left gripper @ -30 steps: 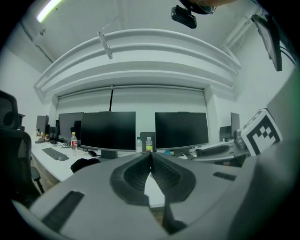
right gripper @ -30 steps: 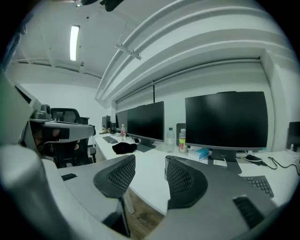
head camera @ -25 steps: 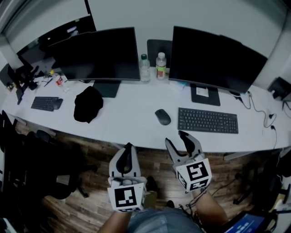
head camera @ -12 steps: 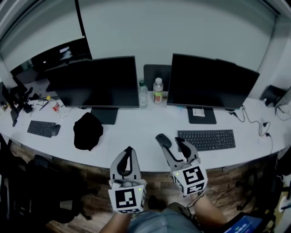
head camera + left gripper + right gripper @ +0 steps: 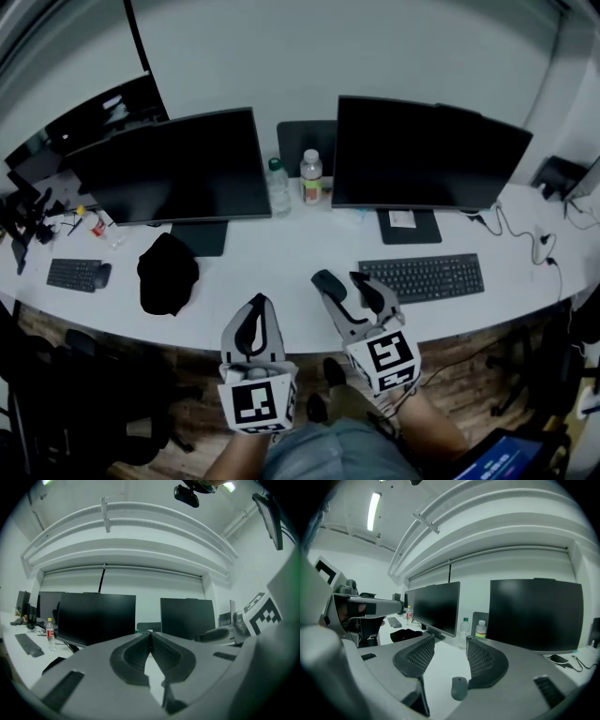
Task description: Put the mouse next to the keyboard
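The table (image 5: 262,248) has a smooth, matt white top; on it the mouse (image 5: 327,281) and the keyboard (image 5: 421,277) look like matt dark plastic. The two monitors (image 5: 173,167) have smooth black screens with a faint sheen, the bottles (image 5: 277,187) are clear plastic, and the black bundle (image 5: 167,274) towards the table's left end looks like soft cloth. Below the table's front edge the floor (image 5: 178,375) is brown wood planking. The left gripper (image 5: 150,634) and right gripper (image 5: 450,641) are smooth matt grey plastic with dark, finely ribbed pads (image 5: 415,656).

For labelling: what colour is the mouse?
The mouse is dark grey; right gripper view shows it best.
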Tool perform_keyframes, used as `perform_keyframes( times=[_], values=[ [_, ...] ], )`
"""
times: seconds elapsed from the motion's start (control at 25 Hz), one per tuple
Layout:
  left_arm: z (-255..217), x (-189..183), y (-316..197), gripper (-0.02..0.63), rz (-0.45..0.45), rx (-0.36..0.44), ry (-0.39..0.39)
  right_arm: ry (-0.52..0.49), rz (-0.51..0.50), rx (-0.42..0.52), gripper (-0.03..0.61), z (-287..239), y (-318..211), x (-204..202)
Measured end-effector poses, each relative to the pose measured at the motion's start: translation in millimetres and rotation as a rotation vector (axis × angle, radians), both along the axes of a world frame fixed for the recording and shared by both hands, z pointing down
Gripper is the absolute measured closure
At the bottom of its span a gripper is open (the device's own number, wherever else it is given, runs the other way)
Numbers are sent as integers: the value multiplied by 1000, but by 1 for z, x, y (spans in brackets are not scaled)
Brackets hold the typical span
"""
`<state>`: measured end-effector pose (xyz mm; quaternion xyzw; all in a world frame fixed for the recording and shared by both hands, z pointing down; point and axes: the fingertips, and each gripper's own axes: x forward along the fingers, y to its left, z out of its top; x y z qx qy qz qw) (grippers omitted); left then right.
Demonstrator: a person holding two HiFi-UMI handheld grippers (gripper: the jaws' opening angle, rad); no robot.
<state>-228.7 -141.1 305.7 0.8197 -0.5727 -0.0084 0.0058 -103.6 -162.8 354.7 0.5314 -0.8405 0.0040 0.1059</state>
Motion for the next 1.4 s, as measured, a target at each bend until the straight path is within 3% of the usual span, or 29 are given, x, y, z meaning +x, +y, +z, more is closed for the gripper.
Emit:
perform_keyframes(
  times=[0.48, 0.72, 1.0, 1.4],
  values=[
    [43, 19, -54, 609, -14, -118, -40, -3, -32, -201, 321, 77, -51, 7],
    [84, 19, -80, 609, -27, -234, -56, 2, -55, -334, 279, 140, -73, 5],
    [126, 14, -105, 609, -47, -319, -63, 38, -51, -458, 205, 203, -89, -1],
    [151, 3, -113, 609, -85, -382, -41, 165, -24, -604, 190, 242, -98, -8]
  ],
)
